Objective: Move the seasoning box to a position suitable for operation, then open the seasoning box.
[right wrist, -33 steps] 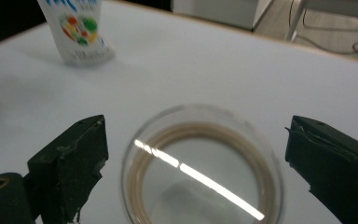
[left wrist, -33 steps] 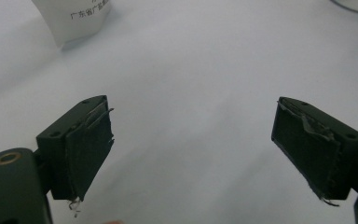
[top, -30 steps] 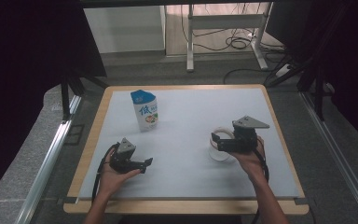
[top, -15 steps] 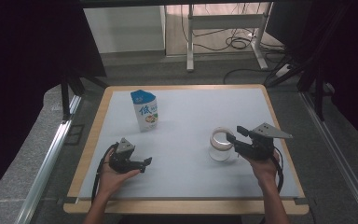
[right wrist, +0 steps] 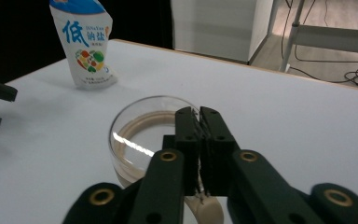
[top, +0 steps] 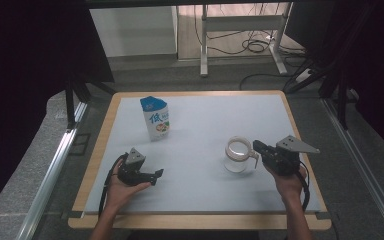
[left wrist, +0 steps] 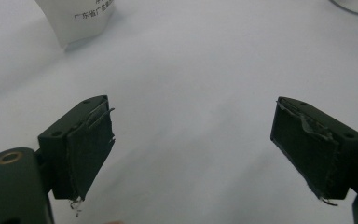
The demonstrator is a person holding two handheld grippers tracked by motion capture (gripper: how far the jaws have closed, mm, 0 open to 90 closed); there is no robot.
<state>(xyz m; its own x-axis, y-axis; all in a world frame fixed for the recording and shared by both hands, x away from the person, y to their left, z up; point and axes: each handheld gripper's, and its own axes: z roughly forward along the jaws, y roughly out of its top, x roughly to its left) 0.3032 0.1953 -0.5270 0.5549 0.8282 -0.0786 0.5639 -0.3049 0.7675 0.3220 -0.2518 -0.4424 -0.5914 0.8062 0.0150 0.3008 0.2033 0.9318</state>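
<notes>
jar: clear glass jar w/ cream-coloured ring at its mouth and a cream handle (top: 238, 155), upright on the white surface (top: 205, 120), the landmark here; mouth open, seen from above (right wrist: 151, 135)
right claw: black two-jaw claw (top: 258, 148) just right of jar, on the jar's handle side, pointing at it; jaws have just been closing and now stand pressed together, pads face to face (right wrist: 199, 149)
grip: right gripper view has the cream handle curving out under the shut jaws, so they look pinched on it; exact contact partly hidden by the jaws
right hand: person's hand (top: 287, 180) behind the claw, nearer the surface's front edge than the jar; grey three-cornered plate on top
left claw: black two-jaw claw (top: 155, 176) well left of jar, slightly nearer the front edge; jaws spread wide (left wrist: 191, 154), nothing between them, bare white surface below
left hand: (top: 122, 187) wrapped round the claw body, low on the surface
pouch: white stand-up pouch w/ blue top and blue lettering (top: 155, 118), upright, behind and left of jar, well apart from it; its lower edge at the top of the left gripper view (left wrist: 81, 18)
surface edge: wooden rim round the white top
</notes>
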